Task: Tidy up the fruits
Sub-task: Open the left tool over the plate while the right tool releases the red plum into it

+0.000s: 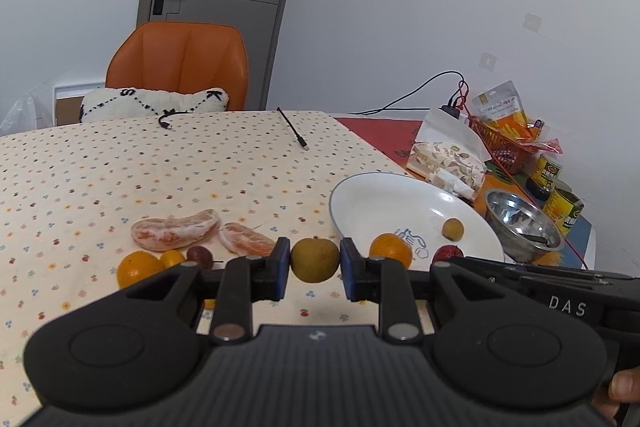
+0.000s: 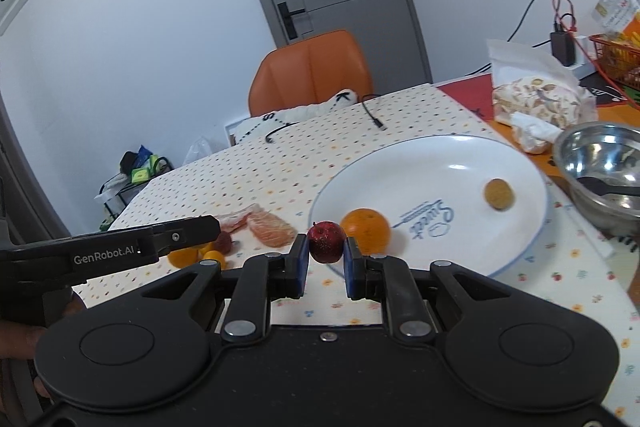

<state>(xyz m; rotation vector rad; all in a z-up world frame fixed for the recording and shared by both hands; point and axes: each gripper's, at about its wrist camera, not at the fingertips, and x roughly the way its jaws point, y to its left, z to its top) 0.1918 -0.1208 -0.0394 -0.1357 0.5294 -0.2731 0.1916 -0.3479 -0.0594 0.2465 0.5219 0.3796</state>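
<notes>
Fruit is sitting in both tongs above a desk (image 1: 120,163) covered in a dotted cloth. The left tongs (image 1: 315,261) are clamping a round brown-green fruit (image 1: 315,259) between their blue pads, holding it clear of the cloth just in front of the near rim of a white plate (image 2: 400,163). The right tongs (image 2: 327,251) are pinching a small dark red fruit (image 2: 327,241), which is hanging over the plate's near-left edge.

On the plate an orange (image 2: 367,230) is lying close to that near edge, right beside the red fruit, and a small tan fruit (image 2: 499,193) is resting well apart from it toward the far right side.

Left of the plate, on the cloth, two peeled citrus pieces (image 1: 176,235) are lying side by side. In front of them a second orange (image 1: 138,268), a kumquat (image 1: 173,259) and another red fruit (image 1: 199,255) are huddling together, almost touching.

To the right of the plate a steel bowl (image 1: 524,225) is standing, with a bag of snacks (image 1: 448,151) behind it. An orange chair (image 1: 180,63) with a white cushion (image 1: 156,103) is standing at the far side of the desk.
</notes>
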